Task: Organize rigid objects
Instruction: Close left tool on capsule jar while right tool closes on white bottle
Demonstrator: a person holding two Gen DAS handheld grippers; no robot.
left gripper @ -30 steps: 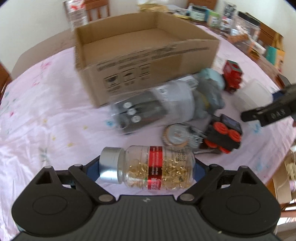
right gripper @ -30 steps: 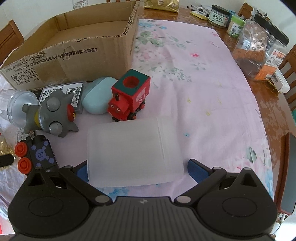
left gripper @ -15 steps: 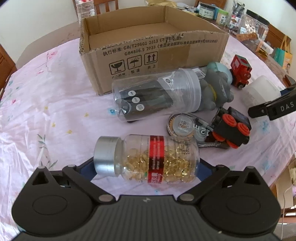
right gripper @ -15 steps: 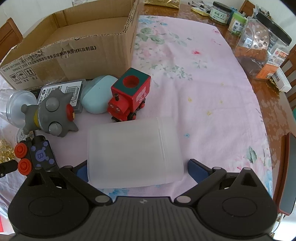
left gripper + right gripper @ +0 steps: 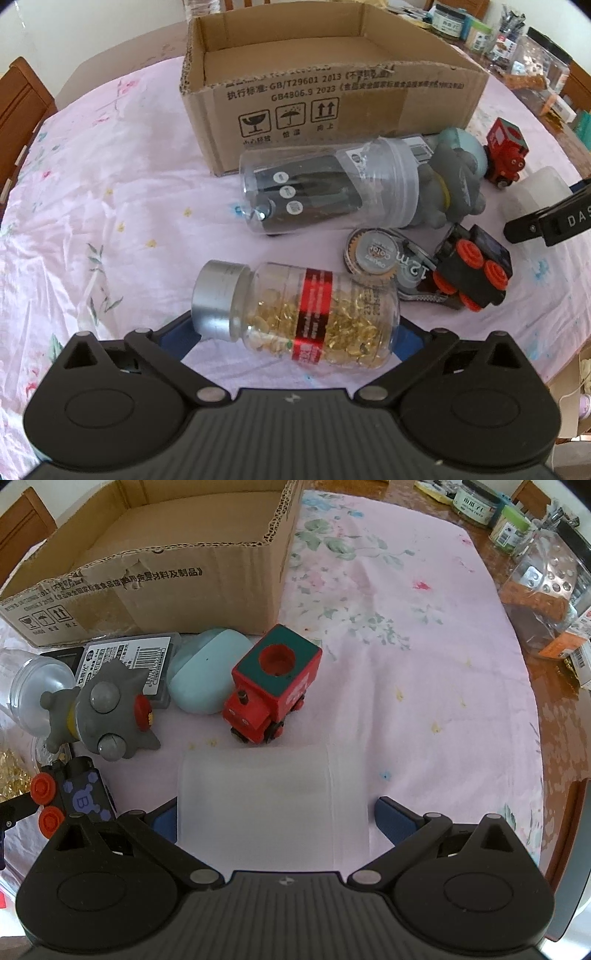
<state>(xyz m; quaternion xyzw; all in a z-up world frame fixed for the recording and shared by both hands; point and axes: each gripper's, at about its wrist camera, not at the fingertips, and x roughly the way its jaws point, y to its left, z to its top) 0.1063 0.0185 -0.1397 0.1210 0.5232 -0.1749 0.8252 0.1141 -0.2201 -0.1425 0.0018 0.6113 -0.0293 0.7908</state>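
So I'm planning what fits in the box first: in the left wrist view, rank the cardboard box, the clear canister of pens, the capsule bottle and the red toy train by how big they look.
1. cardboard box
2. clear canister of pens
3. capsule bottle, close to the canister in apparent size, but it lies nearer the camera, so that ranking is unsure
4. red toy train, farthest to the side and clearly smallest

- The cardboard box (image 5: pixel 332 74) sits at the back of the table (image 5: pixel 110 184).
- In front of it lies a plastic tube (image 5: pixel 325 192) on its side.
- The pill bottle (image 5: pixel 295 317) lies nearer, between the left gripper (image 5: pixel 295 332) fingers.
- Right of the bottle sit a tape roll (image 5: pixel 373 254) and a toy train (image 5: pixel 476 269).
- The plastic case (image 5: pixel 273 805) lies between the right gripper (image 5: pixel 273 812) fingers, behind it a toy engine (image 5: pixel 273 686).
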